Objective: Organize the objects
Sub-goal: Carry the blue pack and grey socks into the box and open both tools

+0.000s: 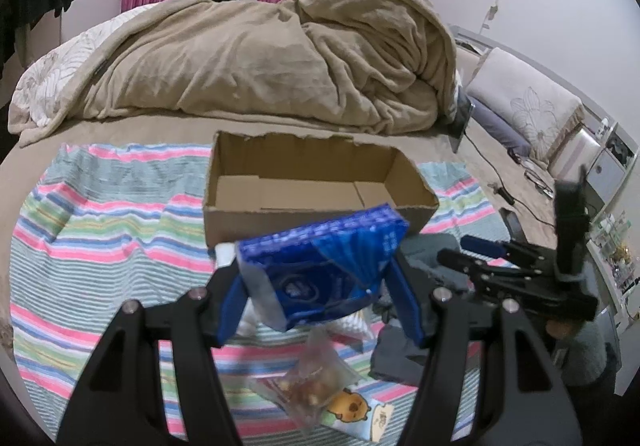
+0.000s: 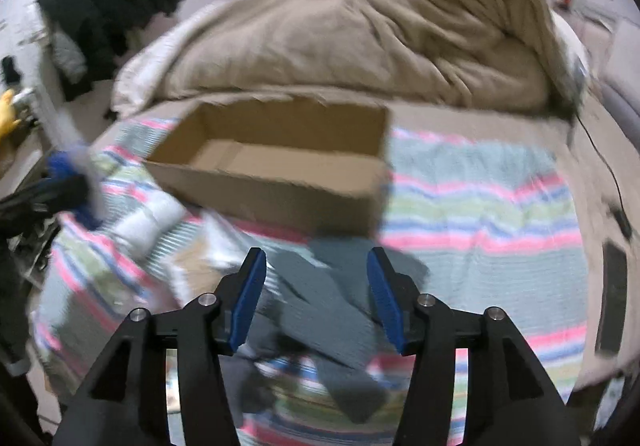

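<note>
I can read no words. The blue packet point(image 1: 320, 266) at centre frame carries white print and a round emblem, too blurred; the capybara box point(image 1: 360, 414) at bottom shows only small illegible marks.

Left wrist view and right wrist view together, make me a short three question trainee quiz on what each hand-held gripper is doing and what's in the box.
1. True or false: the left hand-held gripper holds a shiny blue plastic packet.
2. The open brown cardboard box contains: A) grey cloths B) nothing visible C) a snack bag.
3. Fill in: the right hand-held gripper is ____, above the dark grey folded cloths.

Key: 1 true; 2 B; 3 open.
</note>
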Tool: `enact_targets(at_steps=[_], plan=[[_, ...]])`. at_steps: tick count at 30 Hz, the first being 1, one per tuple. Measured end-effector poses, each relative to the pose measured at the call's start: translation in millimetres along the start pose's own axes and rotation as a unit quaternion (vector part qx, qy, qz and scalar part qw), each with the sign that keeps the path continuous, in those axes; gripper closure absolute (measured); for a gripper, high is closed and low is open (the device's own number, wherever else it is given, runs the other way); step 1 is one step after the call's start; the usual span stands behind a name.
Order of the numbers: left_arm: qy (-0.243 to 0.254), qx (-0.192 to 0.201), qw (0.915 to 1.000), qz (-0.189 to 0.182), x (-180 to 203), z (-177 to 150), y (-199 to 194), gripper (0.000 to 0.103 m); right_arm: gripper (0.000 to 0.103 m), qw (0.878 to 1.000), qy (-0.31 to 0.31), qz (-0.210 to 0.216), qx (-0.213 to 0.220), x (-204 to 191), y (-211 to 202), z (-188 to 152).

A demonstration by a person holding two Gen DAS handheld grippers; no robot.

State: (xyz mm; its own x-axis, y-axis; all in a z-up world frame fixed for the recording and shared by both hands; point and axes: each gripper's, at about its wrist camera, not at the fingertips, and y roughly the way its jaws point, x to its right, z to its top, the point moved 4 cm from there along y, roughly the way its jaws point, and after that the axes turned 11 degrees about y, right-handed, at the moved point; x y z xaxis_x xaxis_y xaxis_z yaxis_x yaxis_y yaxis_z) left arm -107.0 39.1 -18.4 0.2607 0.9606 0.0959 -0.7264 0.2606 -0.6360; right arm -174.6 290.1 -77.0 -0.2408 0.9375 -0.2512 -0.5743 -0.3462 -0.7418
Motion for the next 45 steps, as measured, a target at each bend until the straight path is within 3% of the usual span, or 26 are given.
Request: enact_targets(at_steps=[4,10,12,16,23,30,45], plan=[[-0.005,-0.004,1.0,-0.005,1.0,-5.2,1.8,0.039,0.047,0.998,0.028,-0.047,-0.014,29.6,15.5,-7.1],[-0.003,-0.007,0.9999,-0.012,5.9,-9.5,3.6,0.039,0.044,0.998,0.025,-0.017,-0.048,27.0,37.3,-11.5],[-0.004,-0.005,0.9999,-0.012,5.9,-9.0,1.4,0.039,0.062,0.998,0.003,-0.004,-0.059,18.0,42.5,-14.2],[-0.002,-0.001,1.0,-0.007,2.2,-4.6,-2.0,0.039,0.071,1.0,-0.01,0.007,-0.027,9.1,21.5,-11.4],[0.009,0.009,0.9999,-0.009,-0.3,14.2,-4.1,0.039,0.071,0.998,-0.024,0.049,0.032,-12.6,-32.6,18.1],[0.027,0.024,0.9993,-0.002,-4.4,42.8,-3.2,0.039,0.071,0.995,-0.036,0.063,0.07,-28.5,-49.4,64.8],[0.032,0.002,0.9993,-0.018,-11.6,77.2,63.6,0.039,0.071,0.996,-0.029,0.054,0.067,-33.5,-1.6,115.6]])
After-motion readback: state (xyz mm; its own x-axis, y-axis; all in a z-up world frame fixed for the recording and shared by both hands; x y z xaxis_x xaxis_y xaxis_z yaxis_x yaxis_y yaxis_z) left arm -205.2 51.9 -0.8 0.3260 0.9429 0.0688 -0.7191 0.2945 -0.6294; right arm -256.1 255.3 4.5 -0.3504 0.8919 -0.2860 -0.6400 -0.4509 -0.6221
